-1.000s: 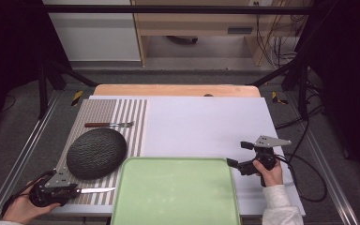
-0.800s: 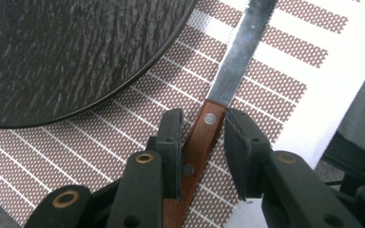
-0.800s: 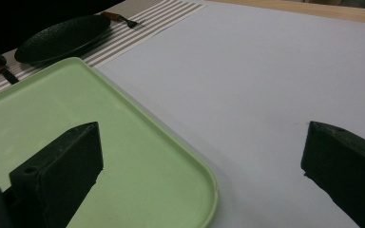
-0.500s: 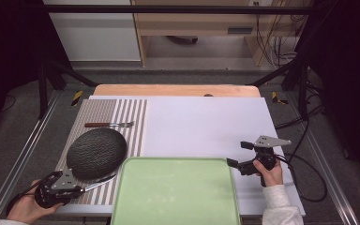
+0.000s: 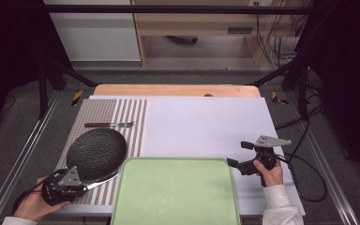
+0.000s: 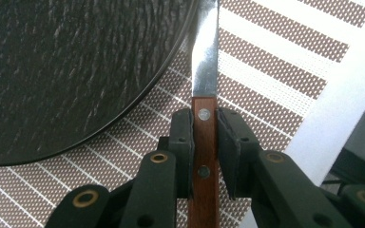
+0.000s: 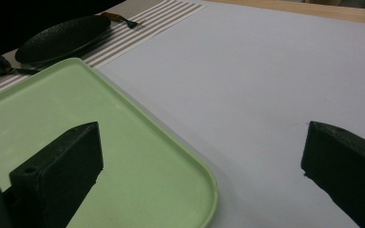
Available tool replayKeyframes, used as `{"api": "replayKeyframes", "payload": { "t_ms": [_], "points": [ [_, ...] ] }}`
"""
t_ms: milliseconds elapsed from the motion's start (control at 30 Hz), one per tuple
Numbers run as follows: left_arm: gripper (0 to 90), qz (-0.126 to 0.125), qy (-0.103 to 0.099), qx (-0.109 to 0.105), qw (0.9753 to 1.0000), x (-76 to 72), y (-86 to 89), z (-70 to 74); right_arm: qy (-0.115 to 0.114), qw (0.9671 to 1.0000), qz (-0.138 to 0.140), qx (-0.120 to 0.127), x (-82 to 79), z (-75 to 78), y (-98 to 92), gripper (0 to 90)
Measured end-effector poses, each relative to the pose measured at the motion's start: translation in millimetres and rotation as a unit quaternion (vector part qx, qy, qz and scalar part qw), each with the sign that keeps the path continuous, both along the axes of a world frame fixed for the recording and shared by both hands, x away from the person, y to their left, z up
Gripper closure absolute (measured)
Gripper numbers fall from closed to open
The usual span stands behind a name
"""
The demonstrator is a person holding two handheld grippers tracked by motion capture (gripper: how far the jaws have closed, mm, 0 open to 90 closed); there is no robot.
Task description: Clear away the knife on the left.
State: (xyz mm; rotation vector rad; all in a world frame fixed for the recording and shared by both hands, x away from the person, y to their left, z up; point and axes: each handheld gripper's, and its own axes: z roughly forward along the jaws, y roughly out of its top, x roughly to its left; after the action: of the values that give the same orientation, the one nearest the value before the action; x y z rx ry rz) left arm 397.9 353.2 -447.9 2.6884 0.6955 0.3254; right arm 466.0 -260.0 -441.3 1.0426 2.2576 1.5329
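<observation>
Knife (image 6: 204, 114), wooden-handled with two rivets, sits clamped between the jaws of the left gripper (image 6: 204, 128), its blade lying along the edge of the dark plate (image 5: 96, 153) on the striped placemat (image 5: 131, 117). No writing or brand is readable anywhere. Beyond the plate lies a fork (image 5: 108, 124). Right of the plate, the right gripper (image 5: 238, 154) hangs spread wide and empty, just beside the green tray (image 5: 176, 197).

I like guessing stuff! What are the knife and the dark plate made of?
The knife looks like shiny steel, since its blade reflects light, with a reddish-brown handle, probably wood, held by metal rivets. The plate is matte black with a rough, rippled surface, maybe stoneware or slate-look ceramic; hard to be sure.
</observation>
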Motion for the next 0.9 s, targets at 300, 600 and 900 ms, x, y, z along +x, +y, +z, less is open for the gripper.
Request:
{"api": "replayKeyframes", "payload": {
  "t_ms": [300,600,900],
  "points": [
    [77.3,0.003,0.006,-0.015,0.9999,0.9,3.8,0.5,0.0,1.0,0.0,0.0,0.2,-0.1,-0.1,0.5],
    [77.3,-0.002,0.0,-0.024,0.9997,-5.7,4.0,7.3,-0.001,1.0,0.0,-0.002,0.4,-0.3,0.1,0.5],
    [77.3,-0.002,-0.009,-0.034,0.9994,-12.8,0.9,14.5,0.0,1.0,0.0,-0.001,0.1,-0.1,0.0,0.5]
  ]
}}
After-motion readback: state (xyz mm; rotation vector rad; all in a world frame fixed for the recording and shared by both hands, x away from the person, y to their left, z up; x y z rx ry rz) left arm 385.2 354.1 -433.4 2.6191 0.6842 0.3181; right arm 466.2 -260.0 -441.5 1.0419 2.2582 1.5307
